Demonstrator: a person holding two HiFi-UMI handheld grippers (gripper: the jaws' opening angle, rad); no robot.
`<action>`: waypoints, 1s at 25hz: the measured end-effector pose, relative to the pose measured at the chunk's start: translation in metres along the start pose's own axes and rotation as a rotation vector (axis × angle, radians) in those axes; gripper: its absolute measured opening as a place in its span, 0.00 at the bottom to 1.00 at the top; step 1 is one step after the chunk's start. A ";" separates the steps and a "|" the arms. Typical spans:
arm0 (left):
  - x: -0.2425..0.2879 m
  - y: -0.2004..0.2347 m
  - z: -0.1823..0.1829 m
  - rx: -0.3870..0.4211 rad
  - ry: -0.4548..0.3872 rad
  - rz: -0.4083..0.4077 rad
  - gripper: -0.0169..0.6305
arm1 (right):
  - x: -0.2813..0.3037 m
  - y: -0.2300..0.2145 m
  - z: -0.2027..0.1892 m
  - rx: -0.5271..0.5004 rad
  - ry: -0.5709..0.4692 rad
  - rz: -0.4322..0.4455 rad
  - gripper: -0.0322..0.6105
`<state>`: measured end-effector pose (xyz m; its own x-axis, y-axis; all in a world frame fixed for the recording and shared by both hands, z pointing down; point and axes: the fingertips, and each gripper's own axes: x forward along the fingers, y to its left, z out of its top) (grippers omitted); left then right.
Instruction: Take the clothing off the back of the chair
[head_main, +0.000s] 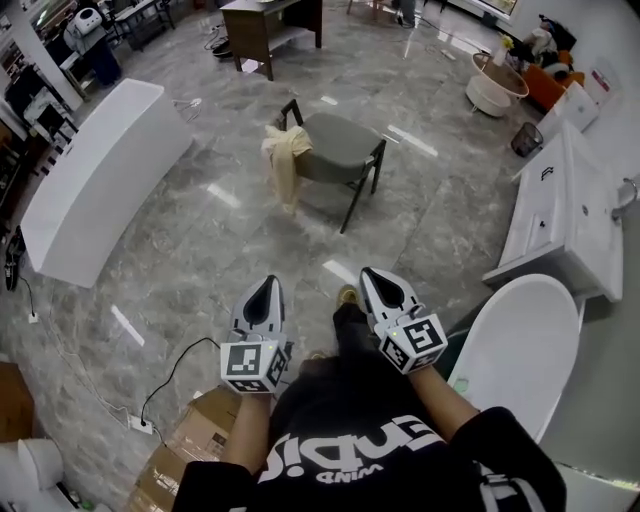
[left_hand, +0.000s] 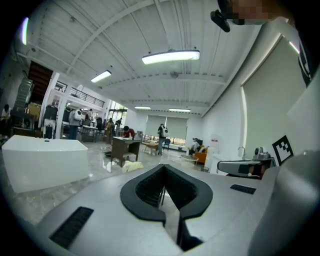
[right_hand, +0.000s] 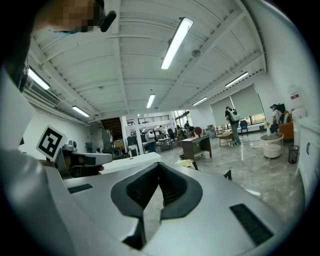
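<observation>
A grey chair (head_main: 340, 150) with black legs stands on the marble floor in the middle of the head view. Cream clothing (head_main: 284, 160) hangs over its back on the left side. Both grippers are held close to the person's body, well short of the chair. My left gripper (head_main: 266, 284) is shut with nothing in it, and my right gripper (head_main: 378, 276) is also shut and empty. In the left gripper view the clothing (left_hand: 131, 166) shows far off, just beyond the closed tips (left_hand: 163, 169). The right gripper view shows the clothing (right_hand: 186, 163) past its tips (right_hand: 159, 166).
A long white bathtub (head_main: 95, 180) lies at the left; another white tub (head_main: 520, 340) and a white cabinet (head_main: 565, 215) stand at the right. A cardboard box (head_main: 190, 440) and a cable (head_main: 170, 375) lie near the person's feet. A wooden desk (head_main: 265, 25) stands beyond the chair.
</observation>
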<state>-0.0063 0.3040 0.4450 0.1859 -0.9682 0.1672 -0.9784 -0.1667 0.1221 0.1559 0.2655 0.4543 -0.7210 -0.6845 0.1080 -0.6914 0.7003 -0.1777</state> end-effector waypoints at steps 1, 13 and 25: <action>0.003 0.003 0.001 0.001 -0.004 -0.003 0.05 | 0.002 -0.003 0.000 0.001 -0.002 -0.009 0.07; 0.070 0.040 0.017 0.008 -0.024 -0.001 0.05 | 0.066 -0.044 0.009 0.015 -0.019 -0.033 0.07; 0.202 0.091 0.041 -0.005 0.011 -0.006 0.05 | 0.198 -0.118 0.038 -0.005 -0.001 -0.003 0.07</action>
<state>-0.0619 0.0854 0.4501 0.1927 -0.9650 0.1776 -0.9768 -0.1715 0.1279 0.0962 0.0393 0.4593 -0.7187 -0.6869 0.1076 -0.6940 0.6991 -0.1722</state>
